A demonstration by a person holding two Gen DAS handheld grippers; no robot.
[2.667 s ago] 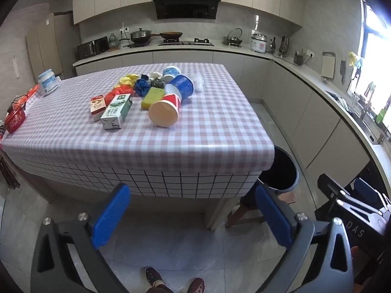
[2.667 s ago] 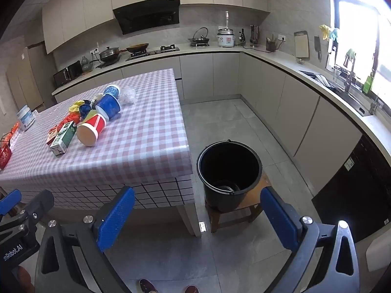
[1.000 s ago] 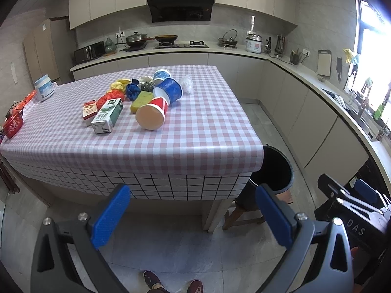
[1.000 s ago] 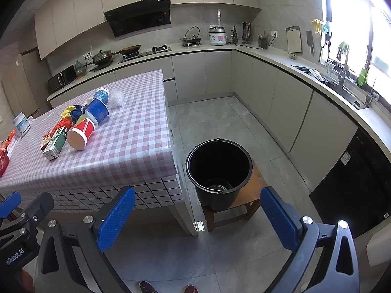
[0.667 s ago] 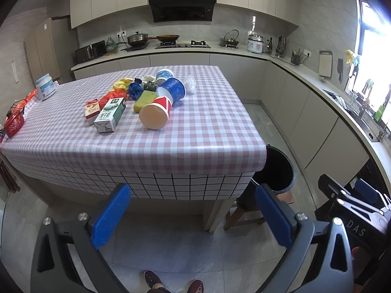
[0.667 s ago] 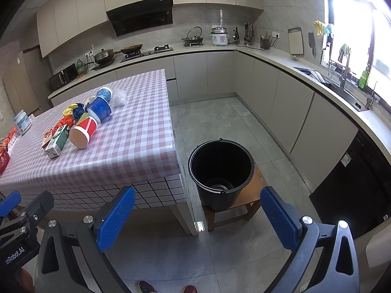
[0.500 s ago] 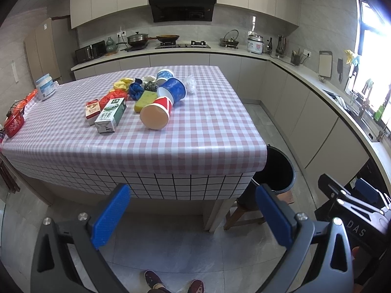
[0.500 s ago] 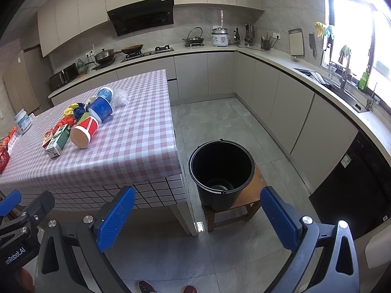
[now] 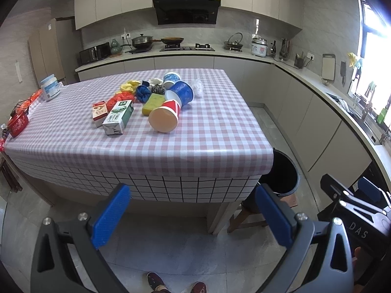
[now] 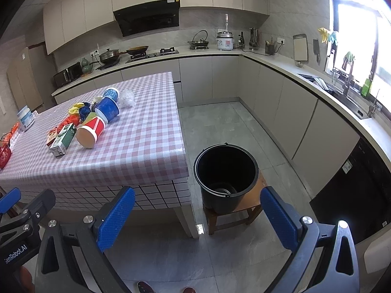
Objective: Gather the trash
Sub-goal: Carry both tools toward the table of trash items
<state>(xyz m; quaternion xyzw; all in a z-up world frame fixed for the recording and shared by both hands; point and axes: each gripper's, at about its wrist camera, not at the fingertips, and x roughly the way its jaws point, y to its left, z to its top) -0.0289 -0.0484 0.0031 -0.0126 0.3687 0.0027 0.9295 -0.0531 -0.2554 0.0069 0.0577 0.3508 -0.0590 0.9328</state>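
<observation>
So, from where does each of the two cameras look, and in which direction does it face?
Left wrist: sits on the left gripper, held low before the checked table; it faces the trash pile with the red cup. Both blue fingers, the shoes and the right gripper show.
Right wrist: sits on the right gripper, turned toward the black bucket on its stool. Both blue fingers, the shoes and the left gripper show.
Shared: table, trash pile, bucket, kitchen counter.
</observation>
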